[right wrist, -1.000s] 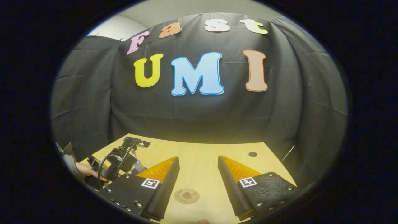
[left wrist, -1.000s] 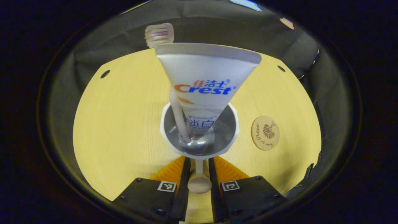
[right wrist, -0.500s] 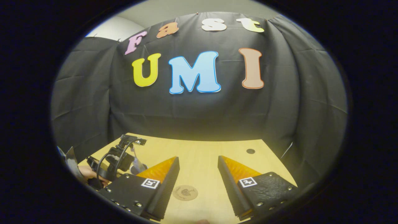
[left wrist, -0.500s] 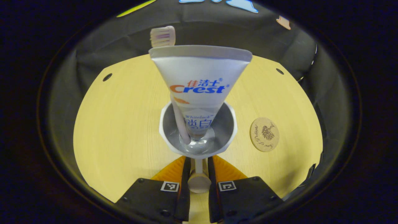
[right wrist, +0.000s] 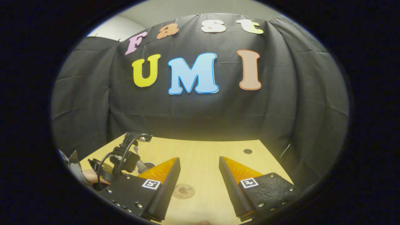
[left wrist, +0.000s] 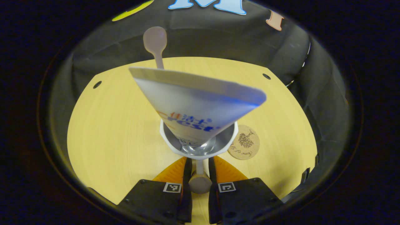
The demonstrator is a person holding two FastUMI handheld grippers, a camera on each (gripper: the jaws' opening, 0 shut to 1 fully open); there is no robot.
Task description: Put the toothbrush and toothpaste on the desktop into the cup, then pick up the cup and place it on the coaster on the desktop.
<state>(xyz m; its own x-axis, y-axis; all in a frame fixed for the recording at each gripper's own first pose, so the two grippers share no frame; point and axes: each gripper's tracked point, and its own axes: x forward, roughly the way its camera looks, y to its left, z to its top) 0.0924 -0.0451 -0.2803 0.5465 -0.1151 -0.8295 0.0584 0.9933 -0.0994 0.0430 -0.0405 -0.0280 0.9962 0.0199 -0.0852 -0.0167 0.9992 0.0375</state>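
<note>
In the left gripper view, a white cup (left wrist: 168,142) with a shiny inside sits just ahead of my left gripper (left wrist: 199,162), which is shut on the cup's handle (left wrist: 200,182). The toothpaste tube (left wrist: 193,103) stands cap-down in the cup and leans toward the camera. The toothbrush (left wrist: 155,40) rises behind it, head up. The round cork coaster (left wrist: 245,143) lies on the wooden desktop (left wrist: 109,125), right of the cup, its left edge hidden by the rim. My right gripper (right wrist: 199,159) hovers open over the desktop (right wrist: 203,181), with the coaster (right wrist: 183,191) below its left finger.
The right gripper view shows the left gripper (right wrist: 125,157) and the hand (right wrist: 89,175) holding it at the lower left. Black cloth walls surround the desktop on three sides. Small dark holes (left wrist: 266,76) (right wrist: 247,151) mark the desktop's far corners.
The cup has moved right, so the coaster now sits against its rim. The tube has tipped toward the camera and the toothbrush has turned. The right gripper has barely moved.
</note>
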